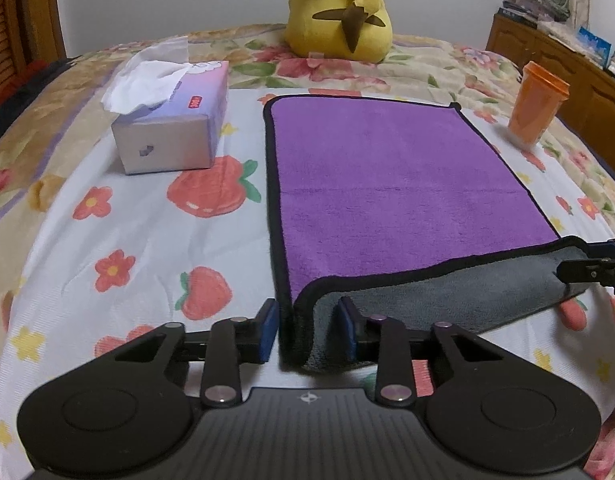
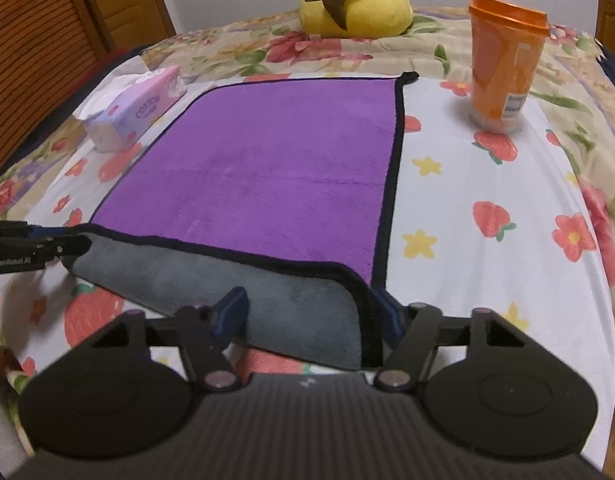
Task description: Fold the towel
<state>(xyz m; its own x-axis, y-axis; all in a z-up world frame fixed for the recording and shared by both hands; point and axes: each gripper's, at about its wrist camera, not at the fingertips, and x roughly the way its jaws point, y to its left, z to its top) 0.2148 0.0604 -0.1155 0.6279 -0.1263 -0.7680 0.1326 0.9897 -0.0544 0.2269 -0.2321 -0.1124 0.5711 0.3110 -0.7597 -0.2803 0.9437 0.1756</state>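
Note:
A purple towel (image 1: pixel 387 176) with a black hem and grey underside lies flat on the bed; it also shows in the right wrist view (image 2: pixel 259 168). Its near edge is lifted and turned over, grey side (image 1: pixel 447 300) up. My left gripper (image 1: pixel 307 328) has the towel's near left corner between its blue pads, the jaws a towel's thickness apart. My right gripper (image 2: pixel 307 316) has the near right corner between its jaws, grey flap (image 2: pixel 299 320) over them. Each gripper's tip shows in the other view: the right one (image 1: pixel 587 268) and the left one (image 2: pixel 47 248).
A tissue box (image 1: pixel 171 128) sits left of the towel. An orange lidded cup (image 2: pixel 503 64) stands to the right. A yellow plush toy (image 1: pixel 339 12) sits at the back. The bed has a floral and strawberry sheet (image 1: pixel 127 240). Wooden furniture (image 1: pixel 567 68) lines the right side.

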